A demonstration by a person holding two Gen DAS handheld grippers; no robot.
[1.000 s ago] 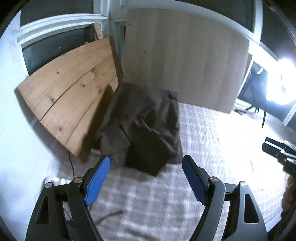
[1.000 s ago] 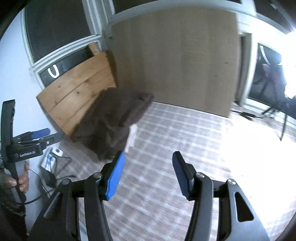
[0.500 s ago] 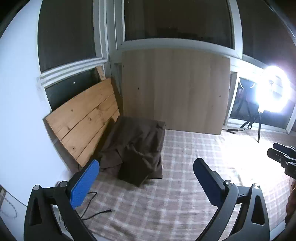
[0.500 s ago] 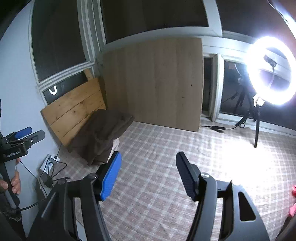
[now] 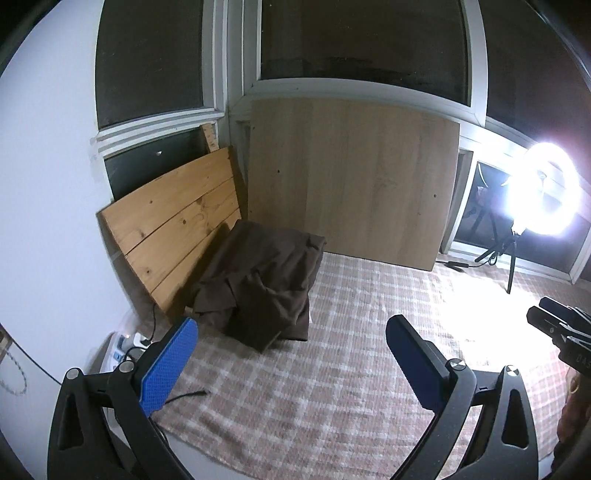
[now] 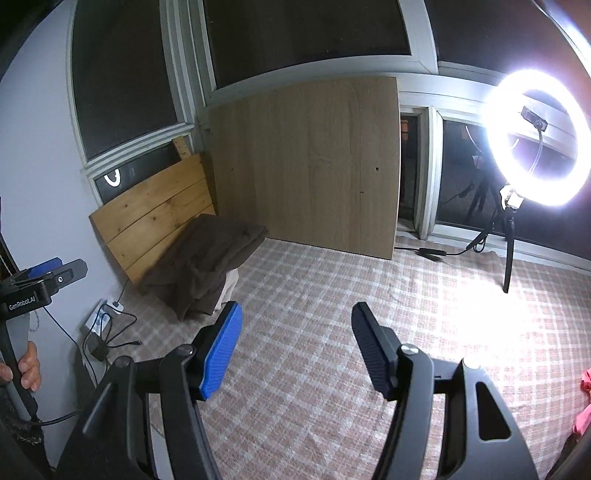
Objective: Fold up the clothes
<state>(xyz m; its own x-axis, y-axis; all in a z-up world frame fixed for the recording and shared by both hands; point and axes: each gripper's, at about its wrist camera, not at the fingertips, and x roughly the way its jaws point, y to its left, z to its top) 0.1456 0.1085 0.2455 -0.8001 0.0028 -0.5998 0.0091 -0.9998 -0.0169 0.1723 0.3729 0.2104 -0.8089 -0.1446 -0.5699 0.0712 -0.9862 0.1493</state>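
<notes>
Both jaws wide, empty; brown garment pile [image 5: 258, 284] well beyond, left.

Home room at night, checked floor mat [image 6: 332, 332], dark windows [image 6: 303, 33], ring light [image 6: 535, 140]

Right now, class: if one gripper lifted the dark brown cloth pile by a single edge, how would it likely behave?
The dark brown cloth pile would probably flop: its folds sag loosely. It likely unfolds, since layers lie unevenly stacked. It seems unlikely to slide freely on the checked mat.
</notes>
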